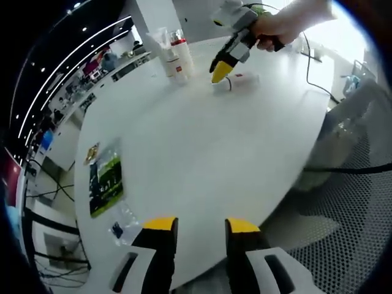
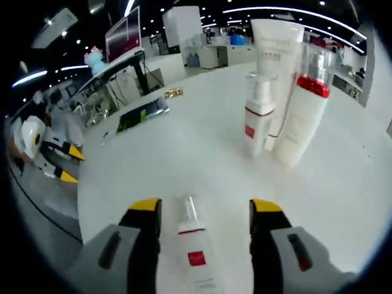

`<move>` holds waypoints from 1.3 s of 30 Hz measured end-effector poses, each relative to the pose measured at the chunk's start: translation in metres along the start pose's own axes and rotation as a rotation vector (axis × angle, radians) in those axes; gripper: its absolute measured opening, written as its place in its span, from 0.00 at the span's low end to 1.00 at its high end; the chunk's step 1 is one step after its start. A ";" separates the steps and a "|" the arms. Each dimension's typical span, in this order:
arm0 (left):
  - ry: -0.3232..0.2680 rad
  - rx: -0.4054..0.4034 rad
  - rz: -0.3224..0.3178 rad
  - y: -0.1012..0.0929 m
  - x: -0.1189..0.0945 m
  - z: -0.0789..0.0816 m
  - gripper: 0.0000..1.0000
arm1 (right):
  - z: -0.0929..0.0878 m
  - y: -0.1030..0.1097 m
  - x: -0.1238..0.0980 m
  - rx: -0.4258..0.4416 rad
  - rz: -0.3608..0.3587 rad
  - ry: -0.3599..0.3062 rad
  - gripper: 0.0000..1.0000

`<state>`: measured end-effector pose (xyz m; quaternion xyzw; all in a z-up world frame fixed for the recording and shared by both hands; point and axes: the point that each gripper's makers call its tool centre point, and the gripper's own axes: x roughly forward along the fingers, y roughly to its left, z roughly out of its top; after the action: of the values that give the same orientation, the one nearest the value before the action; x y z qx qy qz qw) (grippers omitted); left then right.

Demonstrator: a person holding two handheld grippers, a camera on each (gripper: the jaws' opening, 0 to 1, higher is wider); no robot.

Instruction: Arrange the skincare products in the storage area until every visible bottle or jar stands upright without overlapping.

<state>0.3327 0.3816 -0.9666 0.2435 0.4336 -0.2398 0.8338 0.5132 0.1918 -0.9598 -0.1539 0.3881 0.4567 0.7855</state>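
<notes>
The white counter carries everything, and no storage area is marked on it. Ahead and to the right of the right gripper, three products are seen standing upright, close together: a tall white tube, a red-collared bottle with a clear cap and a smaller pump bottle with a red label. Their print is too blurred to be read. A green packet lies flat, ahead and left of the left gripper; its writing cannot be read either. A small white bottle with a red square label lies on its side between the right fingers, which are spread wide to either side of it, apparently so it can be gripped and stood upright. The left fingers are held apart over the counter's near edge, with nothing between them.
</notes>
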 end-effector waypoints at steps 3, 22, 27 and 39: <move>0.005 0.000 -0.002 0.000 0.000 -0.001 0.32 | -0.020 0.003 0.000 -0.054 0.027 0.074 0.54; 0.067 0.142 -0.050 -0.014 0.003 -0.007 0.45 | -0.047 0.004 -0.008 -0.029 -0.064 0.066 0.21; -0.063 0.141 -0.021 -0.008 -0.004 0.019 0.53 | -0.030 0.022 -0.025 0.124 -0.040 -0.102 0.20; -0.200 -0.095 -0.014 0.023 -0.016 0.081 0.62 | 0.000 0.056 -0.067 0.178 0.006 -0.284 0.20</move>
<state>0.3880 0.3529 -0.9081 0.1756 0.3610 -0.2476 0.8818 0.4476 0.1820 -0.9034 -0.0163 0.3125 0.4403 0.8416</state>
